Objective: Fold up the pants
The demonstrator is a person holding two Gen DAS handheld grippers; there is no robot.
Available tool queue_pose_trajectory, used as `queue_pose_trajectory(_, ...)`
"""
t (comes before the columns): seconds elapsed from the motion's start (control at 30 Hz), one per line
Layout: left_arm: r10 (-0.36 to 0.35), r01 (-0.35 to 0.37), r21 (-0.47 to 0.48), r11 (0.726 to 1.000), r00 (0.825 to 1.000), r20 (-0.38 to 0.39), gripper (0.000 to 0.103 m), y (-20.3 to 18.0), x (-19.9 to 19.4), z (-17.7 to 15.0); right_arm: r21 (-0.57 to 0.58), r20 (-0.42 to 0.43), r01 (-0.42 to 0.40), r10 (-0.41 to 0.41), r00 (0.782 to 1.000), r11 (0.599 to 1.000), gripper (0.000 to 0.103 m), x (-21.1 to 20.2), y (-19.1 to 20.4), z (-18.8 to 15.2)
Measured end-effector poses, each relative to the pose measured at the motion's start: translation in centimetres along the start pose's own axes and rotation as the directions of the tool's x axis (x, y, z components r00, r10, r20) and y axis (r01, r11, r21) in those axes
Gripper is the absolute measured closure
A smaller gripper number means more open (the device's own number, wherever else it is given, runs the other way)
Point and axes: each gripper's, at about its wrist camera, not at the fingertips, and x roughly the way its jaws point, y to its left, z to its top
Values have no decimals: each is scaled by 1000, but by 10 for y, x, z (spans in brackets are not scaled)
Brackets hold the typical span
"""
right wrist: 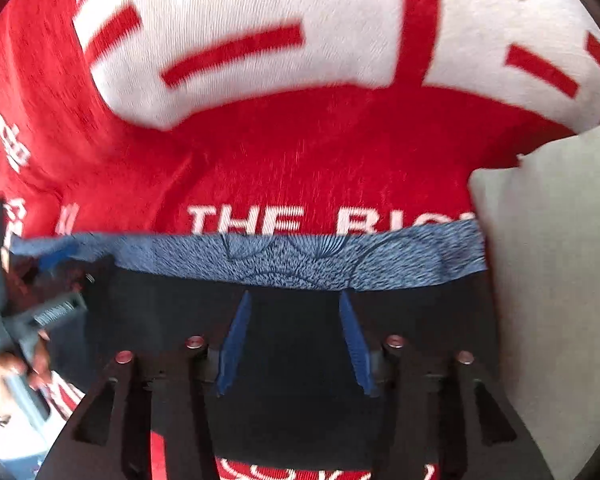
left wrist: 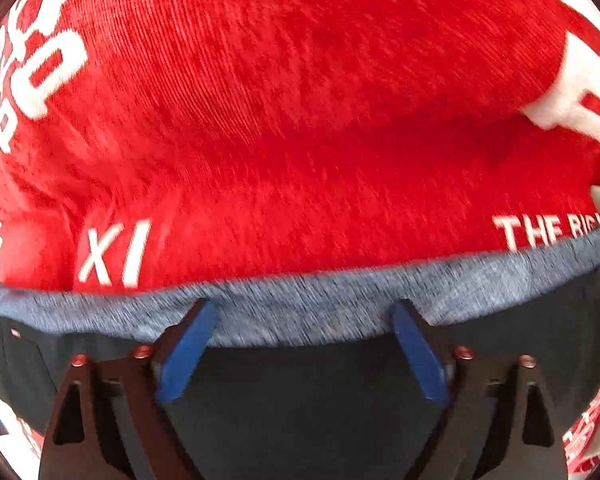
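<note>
Pants (left wrist: 300,380), dark with a grey waistband (left wrist: 300,312), lie flat on a red printed cloth (left wrist: 300,120). Waistband runs crosswise, just ahead of both sets of fingers. Left gripper (left wrist: 304,344) stands wide open over the band; right gripper (right wrist: 294,340) is partly open above dark fabric, gripping nothing. Contact cannot be confirmed through blur. Both hands appear equally near.

The red fleece cloth (left wrist: 300,100) with white print carries "XI" and "THE BIG", the latter cut off by a grey-blue fabric band (left wrist: 300,312). Other characters are illegible.
</note>
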Motion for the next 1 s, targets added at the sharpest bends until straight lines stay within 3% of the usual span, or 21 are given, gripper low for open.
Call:
queue_pose_trajectory(0.17,31,-31,-79,996,1000,-2,11,29,-2,13,24,10,46,-47,999,999,52,6,2,2)
queue_pose_trajectory(0.27,38,-36,-75,997,999,24,11,52,-26,-2,30,24,16,-16,1000,999,51,-10,15,-4)
queue_pose_trajectory(0.47,124,-121,-78,990,991,40,11,135,-57,-46,31,12,-53,53,999,998,48,-34,67,-56)
queue_pose_trajectory(0.73,291,-293,-131,947,956,-34,11,269,-9,-67,57,-29,-180,182,983,982,48,-22,167,-108)
queue_pose_trajectory(0.8,323,-326,-118,938,945,-45,11,291,9,-65,95,-29,-262,265,964,960,48,-15,192,-119)
queue_pose_trajectory(0.9,275,-277,-160,948,961,-31,11,304,10,-61,112,-35,-369,375,926,923,47,-6,230,-135)
queue_pose_trajectory(1.0,236,-235,-115,965,972,-4,11,311,-16,-76,150,-45,-478,489,871,866,47,15,271,-152)
